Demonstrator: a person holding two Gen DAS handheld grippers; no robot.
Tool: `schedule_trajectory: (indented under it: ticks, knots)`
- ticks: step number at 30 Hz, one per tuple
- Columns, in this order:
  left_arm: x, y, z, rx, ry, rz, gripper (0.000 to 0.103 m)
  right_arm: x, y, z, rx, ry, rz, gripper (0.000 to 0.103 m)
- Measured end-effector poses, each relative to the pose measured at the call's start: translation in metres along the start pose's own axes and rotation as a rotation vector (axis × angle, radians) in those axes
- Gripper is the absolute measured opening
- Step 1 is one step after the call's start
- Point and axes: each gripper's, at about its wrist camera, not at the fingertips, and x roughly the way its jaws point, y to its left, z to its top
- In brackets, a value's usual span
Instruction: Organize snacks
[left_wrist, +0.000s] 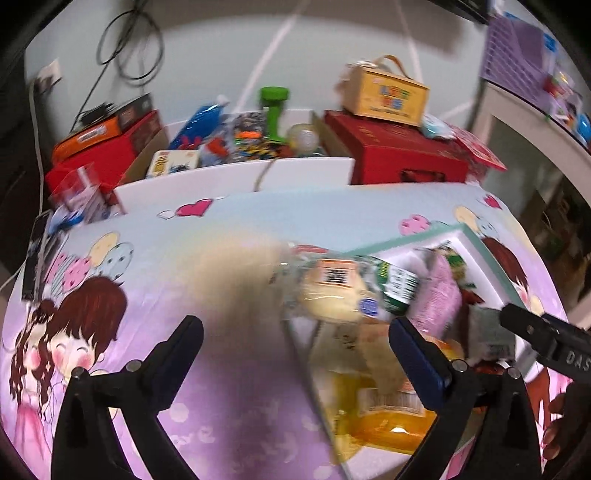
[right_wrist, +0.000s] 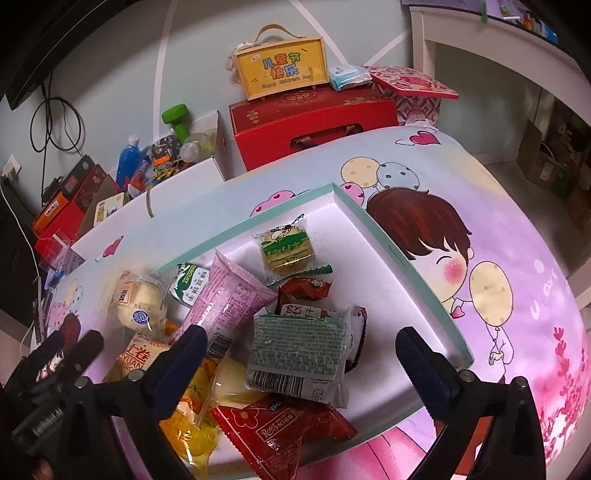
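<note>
A white tray with a teal rim (right_wrist: 399, 254) lies on the cartoon tablecloth (right_wrist: 517, 229) and holds several wrapped snacks. My right gripper (right_wrist: 301, 338) hangs open over a grey-green packet (right_wrist: 299, 350) without its pads touching it. Around the packet lie a pink packet (right_wrist: 229, 302), a green round biscuit (right_wrist: 284, 251), a red Kiss packet (right_wrist: 280, 432) and a wrapped bun (right_wrist: 138, 302). The left wrist view is blurred. There my left gripper (left_wrist: 295, 332) stands open over the tray's left edge, with the bun (left_wrist: 332, 291) and a yellow packet (left_wrist: 388, 417) near its right finger. Nothing is held.
Behind the table stand a red gift box (right_wrist: 314, 122), a yellow handled box (right_wrist: 282, 70) and a carton of toys with a green dumbbell (right_wrist: 177, 118). A white shelf unit (right_wrist: 480, 37) stands at the right. Each gripper shows in the other's view, close together over the tray.
</note>
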Motion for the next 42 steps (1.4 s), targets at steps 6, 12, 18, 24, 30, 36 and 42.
schedule_trajectory:
  ticks: [6, 12, 18, 24, 30, 36, 42]
  knots:
    - [0.004, 0.02, -0.002, -0.088, 0.012, 0.003, 0.101, 0.002, 0.006, -0.002, -0.026, -0.002, -0.006, 0.103]
    - [0.005, 0.028, -0.004, -0.122, 0.037, 0.013, 0.101, 0.003, 0.009, -0.004, -0.049, -0.003, -0.026, 0.103]
    - [0.0, 0.031, -0.008, -0.126, 0.032, 0.018, 0.101, 0.0, 0.016, -0.006, -0.073, -0.003, -0.028, 0.103]
    - [-0.014, 0.032, -0.015, -0.125, 0.021, 0.079, 0.101, -0.009, 0.026, -0.013, -0.108, -0.017, -0.026, 0.103]
    - [-0.028, 0.034, -0.026, -0.105, 0.016, 0.103, 0.101, -0.019, 0.035, -0.023, -0.13, -0.034, -0.02, 0.103]
    - [-0.04, 0.038, -0.04, -0.112, 0.034, 0.184, 0.101, -0.025, 0.039, -0.037, -0.124, -0.032, -0.037, 0.103]
    - [-0.048, 0.038, -0.064, -0.121, 0.068, 0.229, 0.101, -0.032, 0.043, -0.054, -0.133, -0.033, -0.04, 0.103]
